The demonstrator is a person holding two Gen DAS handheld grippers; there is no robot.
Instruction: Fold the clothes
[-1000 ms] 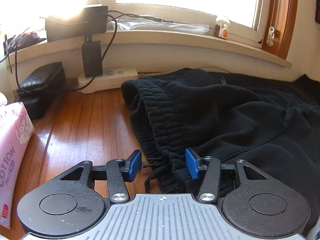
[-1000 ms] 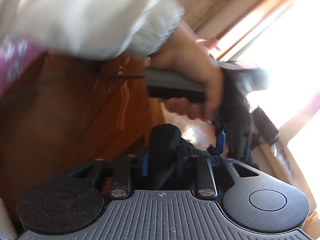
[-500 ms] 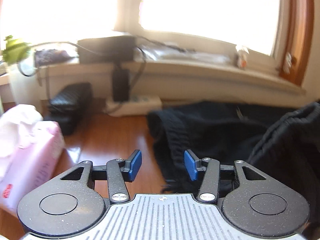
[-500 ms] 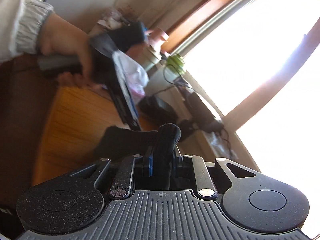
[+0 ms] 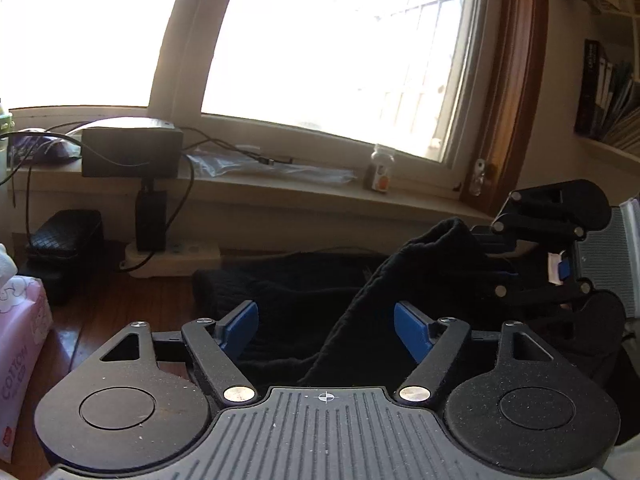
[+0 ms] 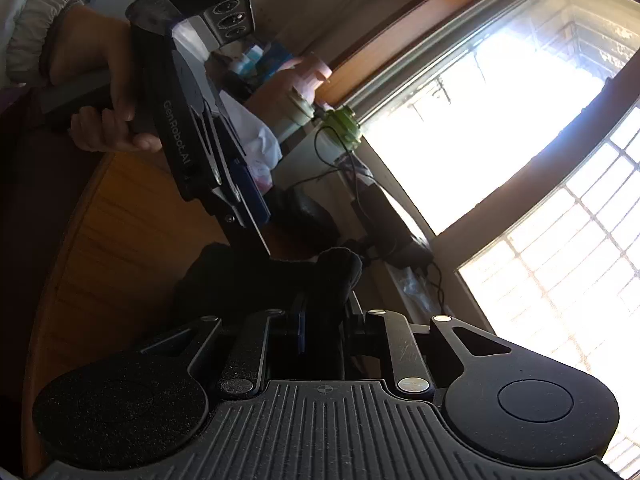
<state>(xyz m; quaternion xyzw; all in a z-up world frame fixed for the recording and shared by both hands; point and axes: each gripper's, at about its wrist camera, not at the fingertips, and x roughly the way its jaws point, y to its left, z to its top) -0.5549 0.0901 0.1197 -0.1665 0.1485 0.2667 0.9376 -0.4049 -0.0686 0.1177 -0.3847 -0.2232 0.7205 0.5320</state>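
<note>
Left wrist view: the left gripper (image 5: pixel 326 330) gapes wide above the black garment (image 5: pixel 304 292), bare wooden table (image 5: pixel 104 312) beside it.

Right wrist view: the right gripper (image 6: pixel 324 330) pinches a raised garment fold; a hand (image 6: pixel 102 92) holds the other gripper tilted above.

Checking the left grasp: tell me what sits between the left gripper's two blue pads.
In the left wrist view, a raised fold of the black garment lies between the open left gripper pads, touching neither.
</note>
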